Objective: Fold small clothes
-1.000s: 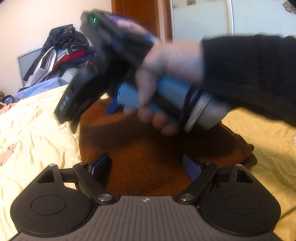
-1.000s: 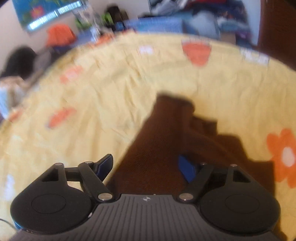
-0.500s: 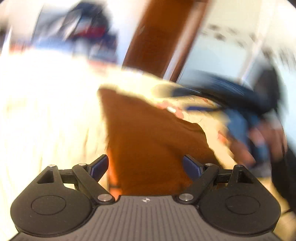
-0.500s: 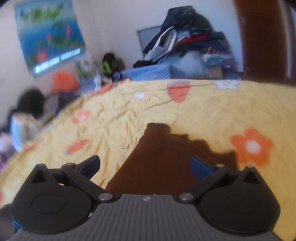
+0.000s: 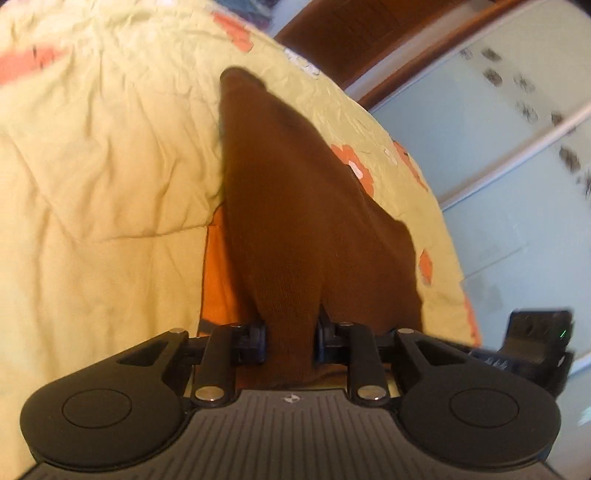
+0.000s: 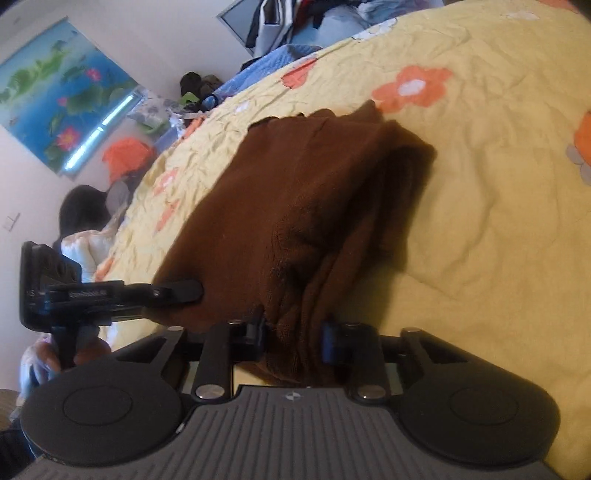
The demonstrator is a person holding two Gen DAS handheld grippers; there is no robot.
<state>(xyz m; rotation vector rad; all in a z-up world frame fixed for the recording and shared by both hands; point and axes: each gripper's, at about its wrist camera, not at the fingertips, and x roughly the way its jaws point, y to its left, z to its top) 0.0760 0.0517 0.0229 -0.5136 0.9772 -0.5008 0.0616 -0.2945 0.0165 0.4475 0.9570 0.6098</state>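
Note:
A brown garment [image 5: 295,221] lies partly folded on the yellow flowered bedspread [image 5: 110,166], with an orange underside [image 5: 218,277] showing at its near left edge. My left gripper [image 5: 290,339] has its jaws closing on a bunched near edge of the cloth, and the pads press on it. In the right wrist view the same garment [image 6: 295,192] lies in thick layers. My right gripper [image 6: 293,336] is closing on a gathered fold at the near edge, pads against the fabric. The left gripper [image 6: 192,290] shows side-on at the garment's left corner.
The bedspread [image 6: 480,221] spreads wide to the right of the garment. A heap of clothes [image 6: 288,22] and a lotus poster [image 6: 62,96] stand beyond the bed. A pale wardrobe door [image 5: 498,166] and a wooden door [image 5: 369,33] lie past the bed's far edge. A hand [image 6: 85,350] holds the left gripper.
Both grippers went from wide open above the garment to pinched on its near edge. Both views have rolled and come closer to the cloth. The right hand no longer crosses the left view.

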